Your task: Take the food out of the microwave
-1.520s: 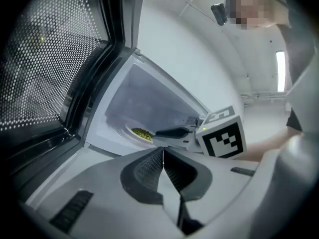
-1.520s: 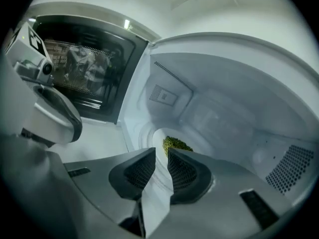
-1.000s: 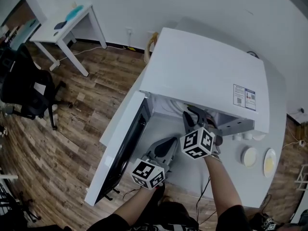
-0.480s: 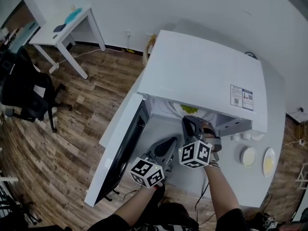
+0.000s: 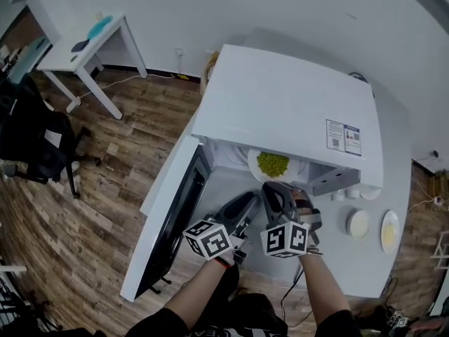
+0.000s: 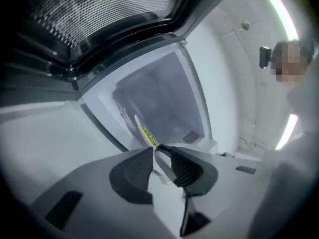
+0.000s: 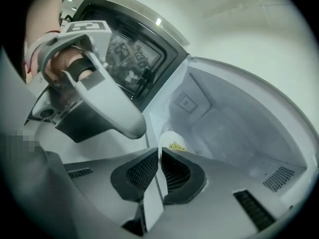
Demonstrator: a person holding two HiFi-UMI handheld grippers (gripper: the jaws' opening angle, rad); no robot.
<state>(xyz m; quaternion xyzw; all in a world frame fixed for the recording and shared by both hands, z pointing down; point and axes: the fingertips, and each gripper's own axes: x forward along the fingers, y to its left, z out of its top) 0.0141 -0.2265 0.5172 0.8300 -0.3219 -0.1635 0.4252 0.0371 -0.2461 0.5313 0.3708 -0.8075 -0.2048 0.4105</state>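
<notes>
Plate (image 5: 254, 167) of green food (image 5: 273, 164) sits at the mouth of the microwave (image 5: 287, 111), part hidden under its top, with the door (image 5: 172, 216) swung open on the left. Your right gripper (image 7: 159, 151) has its jaws clamped on the plate's near rim. Your left gripper (image 6: 155, 149) is just beside it over the counter (image 5: 337, 253), pointing into the cavity. Its jaws have just been opening and stand apart with nothing pinched between them. Two small dishes (image 5: 358, 225) sit right of the microwave.
</notes>
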